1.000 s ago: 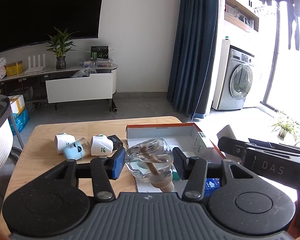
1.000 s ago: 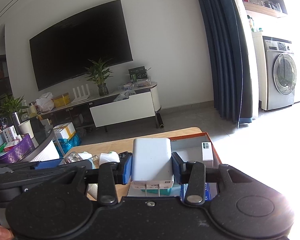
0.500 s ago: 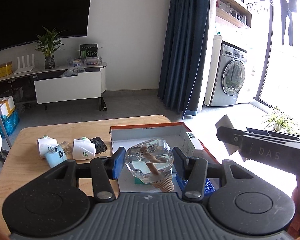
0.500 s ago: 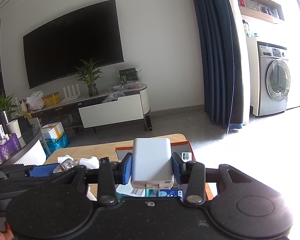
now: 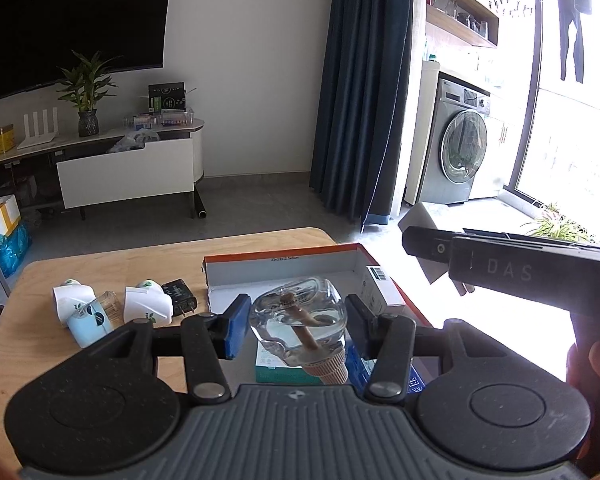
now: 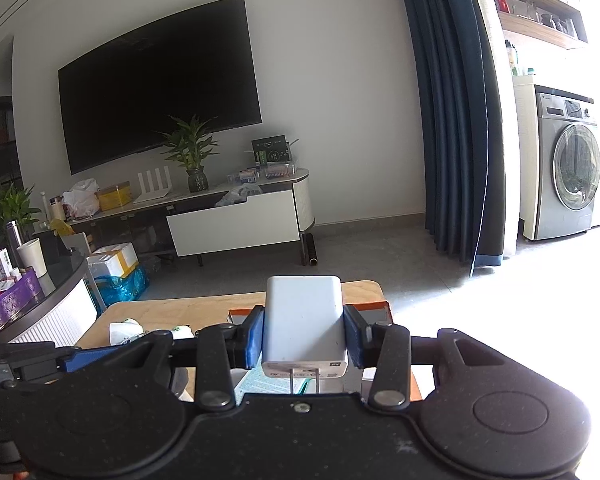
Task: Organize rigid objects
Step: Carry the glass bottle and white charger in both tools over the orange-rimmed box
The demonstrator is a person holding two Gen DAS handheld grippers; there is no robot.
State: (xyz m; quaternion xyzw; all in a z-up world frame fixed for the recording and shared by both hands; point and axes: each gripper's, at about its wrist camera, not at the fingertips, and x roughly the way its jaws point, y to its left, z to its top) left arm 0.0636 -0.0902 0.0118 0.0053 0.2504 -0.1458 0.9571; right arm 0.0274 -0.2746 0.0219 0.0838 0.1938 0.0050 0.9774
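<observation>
My left gripper [image 5: 298, 326] is shut on a clear glass bottle [image 5: 300, 320] with a beige cap, held above the open orange-rimmed box [image 5: 284, 270] on the wooden table [image 5: 100, 256]. My right gripper [image 6: 304, 336] is shut on a white power adapter [image 6: 304, 324], prongs toward the camera, held above the same box [image 6: 368, 308]. The right gripper's body also shows at the right of the left wrist view [image 5: 512, 276]. White plugs [image 5: 146, 306], a small jar [image 5: 94, 314] and a black charger [image 5: 178, 298] lie left of the box.
Inside the box lie a white carton [image 5: 382, 286], a teal packet [image 5: 276, 366] and a blue packet [image 5: 414, 380]. Beyond the table are a TV stand [image 5: 128, 170], a dark curtain [image 5: 360, 92] and a washing machine [image 5: 460, 156]. A round side table [image 6: 40, 300] stands at left.
Both grippers have risen and tilted up, each keeping its object. The table and box sit lower and smaller in both views. The right gripper has moved higher in the left wrist view.
</observation>
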